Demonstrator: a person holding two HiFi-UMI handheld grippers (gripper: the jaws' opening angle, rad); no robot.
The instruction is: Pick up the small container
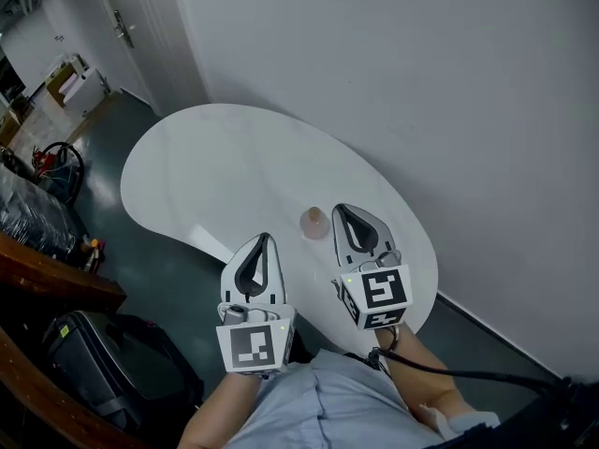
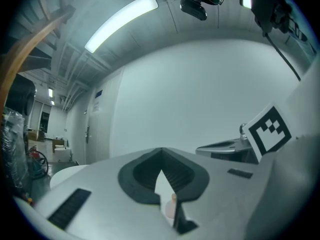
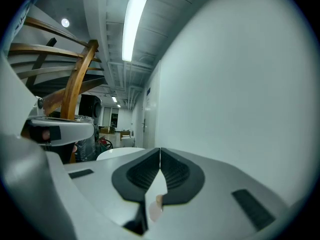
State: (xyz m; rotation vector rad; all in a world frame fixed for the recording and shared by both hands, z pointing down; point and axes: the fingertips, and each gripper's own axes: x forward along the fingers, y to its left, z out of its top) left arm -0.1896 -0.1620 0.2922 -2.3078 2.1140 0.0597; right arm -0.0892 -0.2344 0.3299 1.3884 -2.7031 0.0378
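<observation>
Light-blue shirt (image 1: 323,402) of the person fills the lower edge of the head view. Beyond it both tools are held level over the near edge of a white, rounded worktop (image 1: 234,162).

Left tool (image 1: 265,238): jaws pressed together at the tips, nothing between them.

Right tool (image 1: 339,209): jaws likewise pressed together, nothing pinched.

Small container (image 1: 314,222): pale and translucent, standing on the worktop between the two tool tips. It is just beside the right tip and apart from the left one; neither tool is seen touching it. Both gripper views show it low, through the gap behind the closed tips.
</observation>
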